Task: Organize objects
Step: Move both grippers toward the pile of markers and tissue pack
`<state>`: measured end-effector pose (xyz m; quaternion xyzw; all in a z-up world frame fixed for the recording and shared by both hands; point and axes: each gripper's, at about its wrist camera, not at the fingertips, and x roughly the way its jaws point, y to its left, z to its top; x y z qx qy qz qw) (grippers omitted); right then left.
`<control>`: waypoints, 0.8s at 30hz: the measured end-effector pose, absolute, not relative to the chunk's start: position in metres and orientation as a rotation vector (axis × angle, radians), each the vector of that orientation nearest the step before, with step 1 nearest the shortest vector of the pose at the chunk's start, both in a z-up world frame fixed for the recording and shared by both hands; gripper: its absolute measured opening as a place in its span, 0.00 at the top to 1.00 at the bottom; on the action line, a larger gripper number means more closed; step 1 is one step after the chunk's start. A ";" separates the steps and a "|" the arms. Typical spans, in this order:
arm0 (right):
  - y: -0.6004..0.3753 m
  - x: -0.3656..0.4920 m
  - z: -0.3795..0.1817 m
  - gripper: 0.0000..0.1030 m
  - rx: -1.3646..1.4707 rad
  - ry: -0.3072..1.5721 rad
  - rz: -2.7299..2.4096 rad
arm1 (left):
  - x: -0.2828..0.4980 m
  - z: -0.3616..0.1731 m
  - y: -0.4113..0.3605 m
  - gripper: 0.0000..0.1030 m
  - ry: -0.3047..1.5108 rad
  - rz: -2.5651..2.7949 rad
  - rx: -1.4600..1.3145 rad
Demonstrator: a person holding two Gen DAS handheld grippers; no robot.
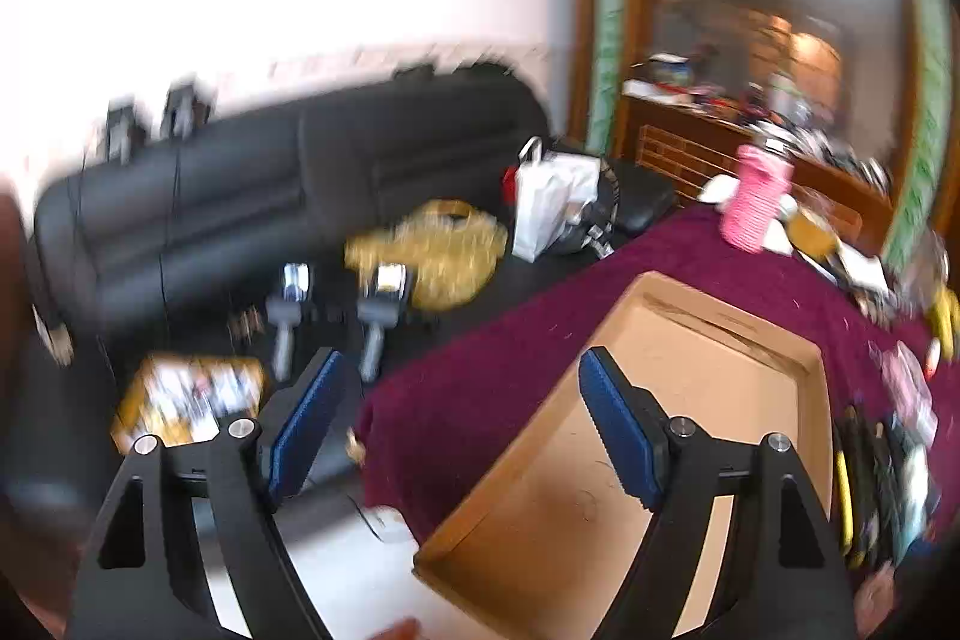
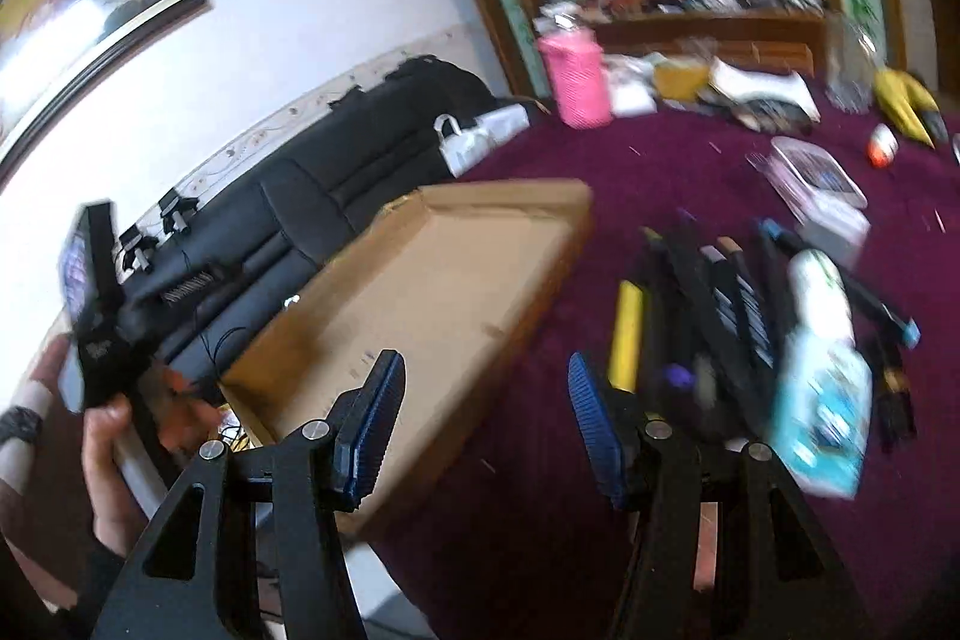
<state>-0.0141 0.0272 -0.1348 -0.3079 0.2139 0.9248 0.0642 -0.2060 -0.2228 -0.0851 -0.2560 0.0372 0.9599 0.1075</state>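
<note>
A shallow open cardboard box (image 1: 672, 400) lies on the maroon-covered table (image 1: 480, 376), empty inside; it also shows in the right wrist view (image 2: 432, 292). My left gripper (image 1: 462, 400) is open and empty, hovering over the box's left edge. My right gripper (image 2: 483, 400) is open and empty, above the cloth (image 2: 540, 490) between the box and a row of dark pens and markers (image 2: 720, 304). A yellow marker (image 2: 627, 334) and a white and blue bottle (image 2: 822, 358) lie beside them. The left gripper appears far left in the right wrist view (image 2: 90, 316), held in a hand.
A pink ribbed container (image 2: 576, 82) stands at the table's far side among clutter. A clear plastic box (image 2: 816, 178), a small red and white object (image 2: 882, 145) and a yellow item (image 2: 906, 103) lie at right. A black sofa (image 1: 240, 196) with bags stands left of the table.
</note>
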 end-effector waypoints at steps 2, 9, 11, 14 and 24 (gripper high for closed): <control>0.044 0.001 -0.143 0.49 -0.951 0.672 2.747 | -0.185 -0.072 -0.211 0.22 0.114 2.729 -0.741; 0.084 0.043 -0.159 0.50 -0.930 0.706 2.586 | -0.140 -0.089 -0.127 0.22 0.178 2.113 -1.056; 0.096 0.051 -0.158 0.50 -0.912 0.730 2.554 | -0.131 -0.098 -0.102 0.22 0.218 1.995 -1.094; 0.114 0.061 -0.157 0.50 -0.881 0.760 2.508 | -0.122 -0.111 -0.076 0.22 0.264 1.924 -1.138; 0.152 0.036 -0.180 0.50 -0.995 0.893 2.343 | -0.115 -0.135 -0.045 0.22 0.246 1.893 -1.201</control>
